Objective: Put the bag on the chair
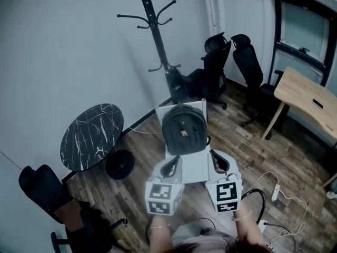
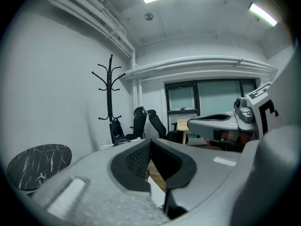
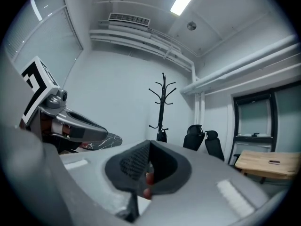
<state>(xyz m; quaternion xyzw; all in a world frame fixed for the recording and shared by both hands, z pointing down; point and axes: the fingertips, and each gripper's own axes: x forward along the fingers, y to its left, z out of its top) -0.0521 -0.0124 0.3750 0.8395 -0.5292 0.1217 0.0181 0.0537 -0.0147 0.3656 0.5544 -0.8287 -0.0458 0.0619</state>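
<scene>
Item: bag [image 1: 184, 129], upright on chair [image 1: 196, 165], leaning against the backrest; I judge it placed. Left gripper [image 1: 170, 167], right gripper [image 1: 217, 163]: jaws together, empty, nothing left to carry.

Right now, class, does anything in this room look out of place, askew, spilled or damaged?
Nothing is spilled, damaged or askew. The backpack sits upright on the white chair. The only untidy spot is the floor to the right of it, where a power strip and its white cable lie loose across the boards.
</scene>
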